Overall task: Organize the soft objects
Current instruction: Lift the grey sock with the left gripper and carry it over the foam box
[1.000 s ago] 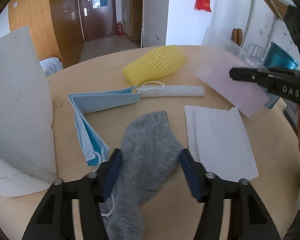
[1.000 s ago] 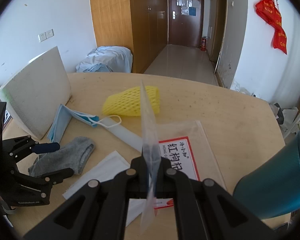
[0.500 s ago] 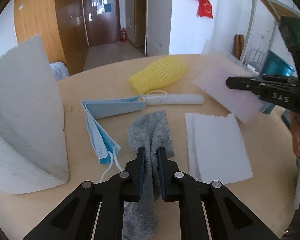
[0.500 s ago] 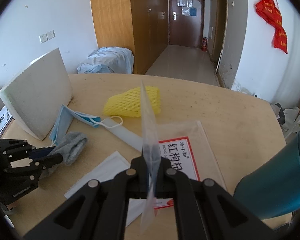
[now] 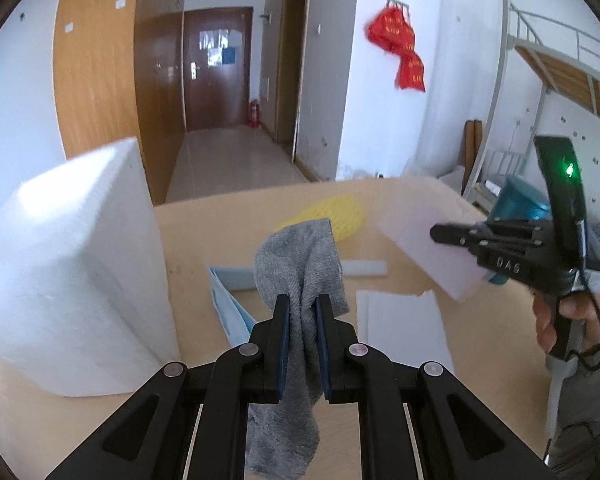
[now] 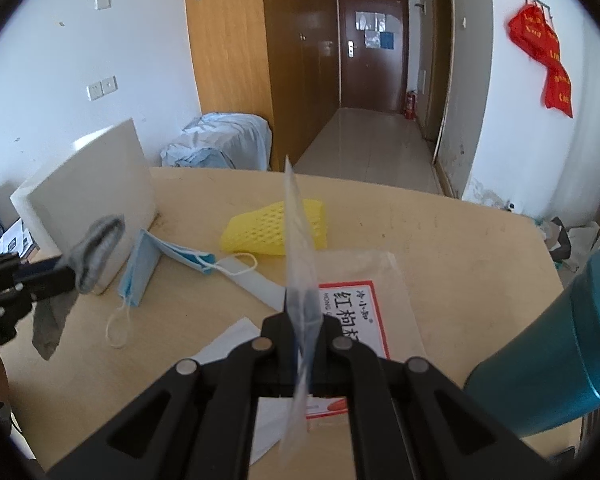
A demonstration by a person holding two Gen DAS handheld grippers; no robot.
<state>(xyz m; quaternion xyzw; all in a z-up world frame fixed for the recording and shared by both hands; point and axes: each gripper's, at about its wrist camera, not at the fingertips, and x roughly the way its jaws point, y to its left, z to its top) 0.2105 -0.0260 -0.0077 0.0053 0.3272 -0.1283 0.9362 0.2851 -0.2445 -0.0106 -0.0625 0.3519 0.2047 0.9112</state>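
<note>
My left gripper (image 5: 300, 306) is shut on a grey sock (image 5: 298, 264) and holds it in the air above the wooden table (image 6: 440, 248). Both ends of the sock hang loose. The right wrist view shows that gripper (image 6: 66, 270) and the sock (image 6: 96, 240) at the far left. My right gripper (image 6: 302, 300) is shut on the edge of a clear plastic bag (image 6: 298, 216) with a red-framed label. In the left wrist view this gripper (image 5: 436, 234) and the bag (image 5: 424, 256) are to the right of the sock.
On the table lie a yellow foam net (image 6: 274, 228), a blue face mask (image 6: 148, 264), a white foam strip (image 6: 256, 280) and a white paper towel (image 5: 400, 328). A curved white foam sheet (image 5: 68, 272) stands at the left. A teal cup (image 6: 560, 352) is at the right.
My left gripper's jaws closed on the grey sock and lifted it off the table. The right gripper and its bag have stayed where they were.
</note>
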